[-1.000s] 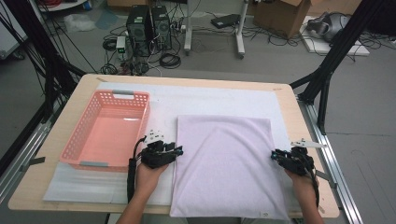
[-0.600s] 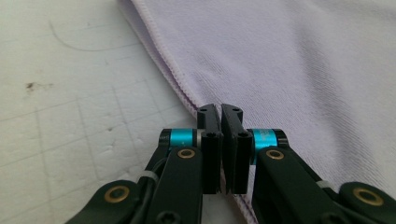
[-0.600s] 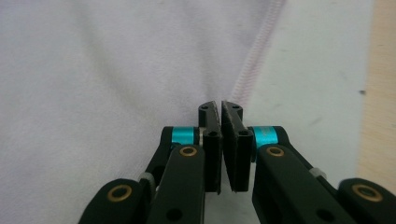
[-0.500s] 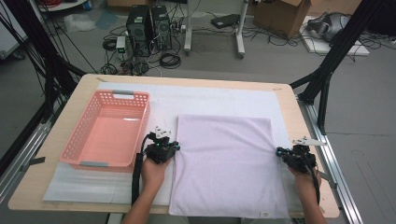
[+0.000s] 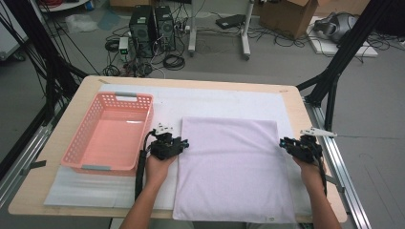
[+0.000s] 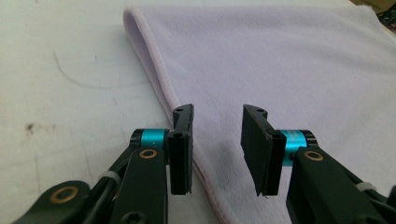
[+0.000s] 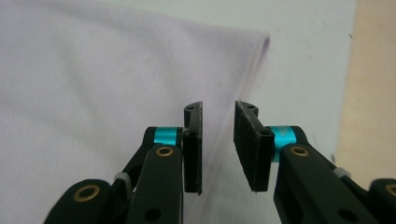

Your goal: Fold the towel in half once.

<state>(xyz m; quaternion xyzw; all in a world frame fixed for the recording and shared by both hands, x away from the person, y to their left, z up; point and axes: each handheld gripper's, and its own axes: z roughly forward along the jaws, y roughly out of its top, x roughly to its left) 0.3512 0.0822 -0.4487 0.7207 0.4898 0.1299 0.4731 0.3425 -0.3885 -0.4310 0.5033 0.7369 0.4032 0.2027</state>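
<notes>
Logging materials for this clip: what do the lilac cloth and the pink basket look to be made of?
The lilac cloth looks like soft, matte terry or fleece: a fuzzy nap and a rolled, stitched hem show in the left gripper view. The pink basket looks like moulded plastic, slightly glossy, with perforated lattice walls and grey handle strips.

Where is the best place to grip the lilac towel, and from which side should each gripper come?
Probably by its two side edges. The lilac towel lies flat and folded, so only the thin hems offer a pinch. The left gripper could slide in low from the left edge, the right gripper from the right edge; both are open there.
</notes>
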